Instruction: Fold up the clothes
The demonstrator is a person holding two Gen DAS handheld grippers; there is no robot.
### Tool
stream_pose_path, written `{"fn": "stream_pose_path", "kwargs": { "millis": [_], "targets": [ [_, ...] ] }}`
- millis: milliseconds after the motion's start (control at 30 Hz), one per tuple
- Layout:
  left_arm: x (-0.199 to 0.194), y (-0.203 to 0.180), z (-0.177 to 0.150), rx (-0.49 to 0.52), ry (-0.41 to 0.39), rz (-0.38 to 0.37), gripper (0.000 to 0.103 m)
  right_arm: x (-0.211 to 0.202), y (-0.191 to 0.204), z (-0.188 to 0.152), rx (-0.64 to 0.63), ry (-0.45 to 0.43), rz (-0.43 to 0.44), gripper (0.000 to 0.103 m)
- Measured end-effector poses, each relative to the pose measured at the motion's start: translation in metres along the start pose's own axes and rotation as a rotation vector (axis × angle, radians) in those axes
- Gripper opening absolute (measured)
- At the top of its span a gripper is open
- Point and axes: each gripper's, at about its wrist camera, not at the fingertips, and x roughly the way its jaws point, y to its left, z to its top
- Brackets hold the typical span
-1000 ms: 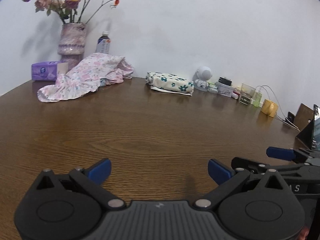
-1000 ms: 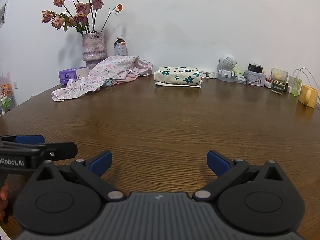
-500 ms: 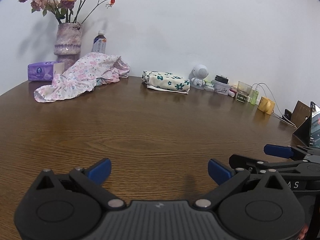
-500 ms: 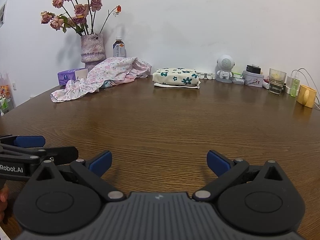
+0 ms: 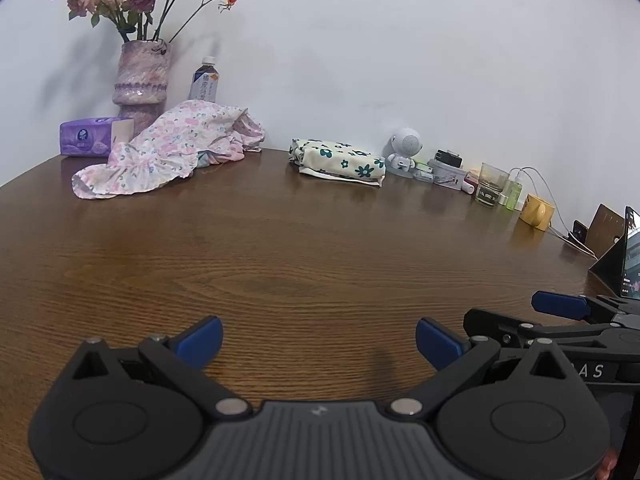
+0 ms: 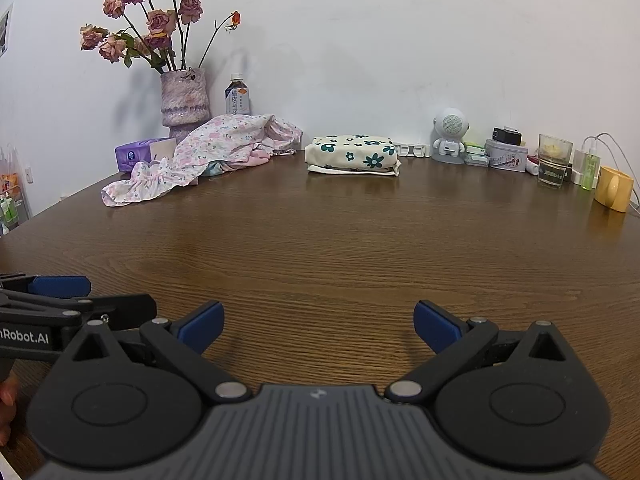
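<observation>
Two blue-tipped fingers of the left tool (image 5: 318,340) stand spread wide in the left wrist view, released and grasping nothing, low over the brown wood-grain worktop (image 5: 280,248). At the far left of that worktop lies a crumpled pink floral garment (image 5: 168,152), its frilled edge spilling forward, just in front of a mottled purple vase of dried roses (image 5: 140,76) and beside a purple tissue pack (image 5: 86,137). To the right of it, apart, sits a folded cream cloth with dark green flowers (image 5: 340,162), flat against the wall side. The right tool's dark body and one blue finger (image 5: 560,306) show at the right edge.

From the right wrist view, the right tool (image 6: 318,326) is likewise released, fingers wide apart and empty above the bare wood. The pink garment (image 6: 200,156) and the folded cloth (image 6: 352,156) lie well beyond it at the back. A small white robot figure (image 6: 450,134), a glass tumbler (image 6: 554,160) and a yellow mug (image 6: 612,188) line the wall at right.
</observation>
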Motion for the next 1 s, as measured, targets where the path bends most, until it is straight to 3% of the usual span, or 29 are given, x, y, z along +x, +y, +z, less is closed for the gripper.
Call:
{"fn": "stream_pose_path", "kwargs": {
  "millis": [1000],
  "targets": [
    [-0.0021, 0.0009, 0.0000, 0.003, -0.017, -0.020, 0.103, -0.0004, 0.0019, 0.0013, 0.000, -0.002, 0.010, 0.103]
  ]
}}
